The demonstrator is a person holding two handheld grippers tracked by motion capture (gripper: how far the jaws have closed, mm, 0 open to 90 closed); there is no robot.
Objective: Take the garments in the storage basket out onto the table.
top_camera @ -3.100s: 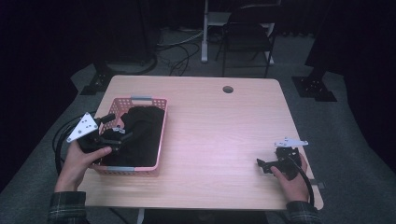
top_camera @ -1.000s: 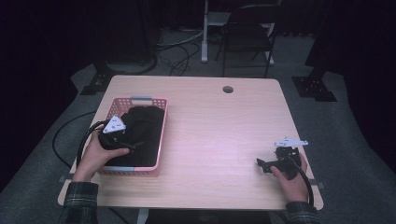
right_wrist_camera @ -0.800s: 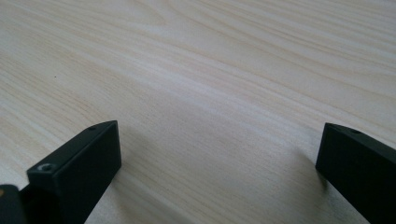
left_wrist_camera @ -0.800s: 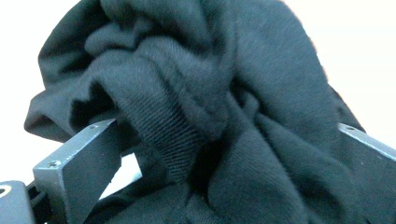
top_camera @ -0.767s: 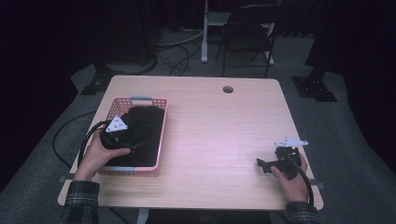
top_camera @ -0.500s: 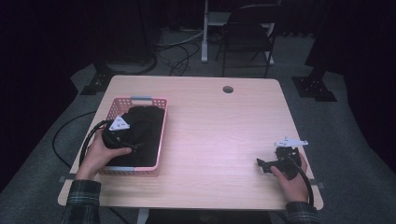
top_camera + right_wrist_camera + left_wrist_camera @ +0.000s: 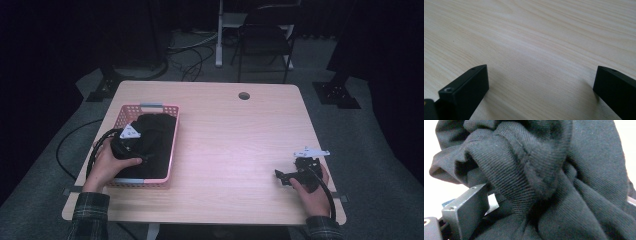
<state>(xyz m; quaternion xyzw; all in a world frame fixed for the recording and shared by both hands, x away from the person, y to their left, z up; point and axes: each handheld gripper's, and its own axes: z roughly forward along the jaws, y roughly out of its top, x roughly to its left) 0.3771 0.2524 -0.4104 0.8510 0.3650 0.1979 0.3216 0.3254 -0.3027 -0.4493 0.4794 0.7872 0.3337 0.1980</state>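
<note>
My left gripper (image 7: 131, 145) is buried in the black garment (image 7: 554, 185) at nine o'clock, its grip untellable, garment unlifted; my right gripper (image 7: 541, 92) rests spread at four.

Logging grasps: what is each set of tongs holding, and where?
Right tongs: nothing, jaws apart. Left tongs: buried in black cloth; grip cannot be told.

Probably a dim recording studio: floor cables (image 7: 192, 52), stand bases (image 7: 335, 94), lone wooden table (image 7: 240, 130).

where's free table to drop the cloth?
Bare wood between the pink basket and the right gripper, up to the cable hole. Crowded: the basket, full of black cloth with the left gripper in it.
</note>
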